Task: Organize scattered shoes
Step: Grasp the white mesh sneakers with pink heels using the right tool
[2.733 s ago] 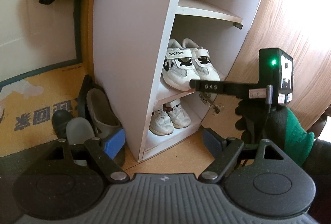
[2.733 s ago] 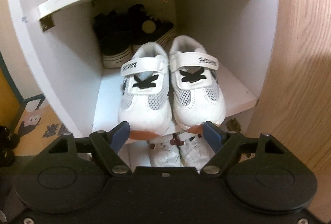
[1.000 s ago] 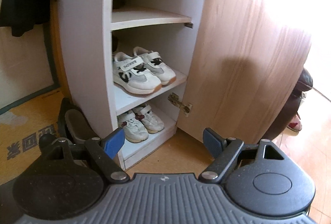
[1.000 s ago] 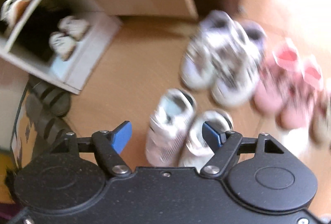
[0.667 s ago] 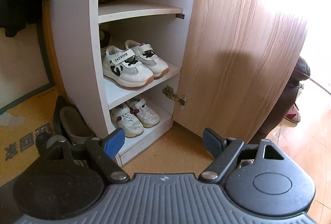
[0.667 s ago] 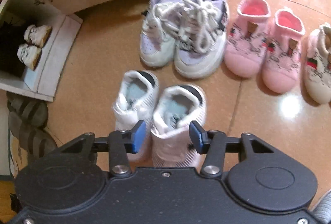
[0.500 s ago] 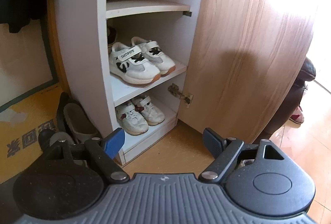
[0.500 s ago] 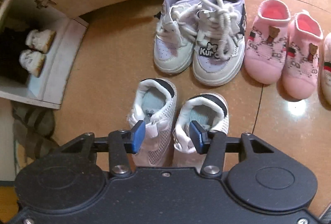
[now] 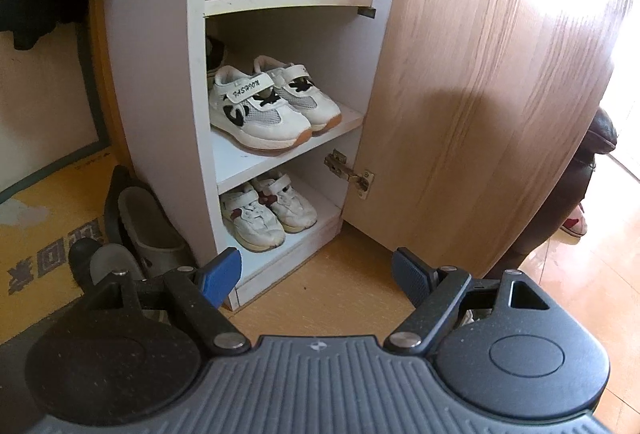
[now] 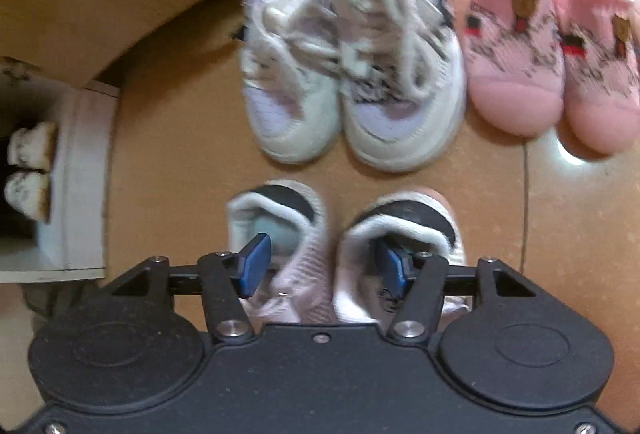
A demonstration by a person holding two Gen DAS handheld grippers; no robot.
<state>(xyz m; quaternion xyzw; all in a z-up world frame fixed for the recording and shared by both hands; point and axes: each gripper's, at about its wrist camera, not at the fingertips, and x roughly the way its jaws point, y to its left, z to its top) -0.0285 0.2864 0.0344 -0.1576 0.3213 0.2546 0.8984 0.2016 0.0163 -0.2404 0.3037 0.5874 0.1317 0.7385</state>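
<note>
My right gripper (image 10: 324,266) is open, low over a pair of small white mesh shoes (image 10: 340,246) on the floor. One fingertip sits in each shoe's opening, with the two inner walls between them. Beyond stand lavender-white laced sneakers (image 10: 352,73) and pink sock shoes (image 10: 552,53). My left gripper (image 9: 316,276) is open and empty, facing the white shoe cabinet (image 9: 160,73). White strap sneakers (image 9: 272,105) sit on its middle shelf, smaller white sneakers (image 9: 268,209) on the bottom shelf.
The cabinet's wooden door (image 9: 480,93) stands open to the right. Grey slippers (image 9: 140,230) lie on the floor left of the cabinet. A yellow mat (image 9: 36,230) lies at the far left. The cabinet's bottom shelf (image 10: 76,177) shows left in the right wrist view.
My right gripper swung from the cabinet shelf down to the floor shoes, narrowed, and lowered its fingertips into the white mesh pair. My left gripper shifted slightly and stays open.
</note>
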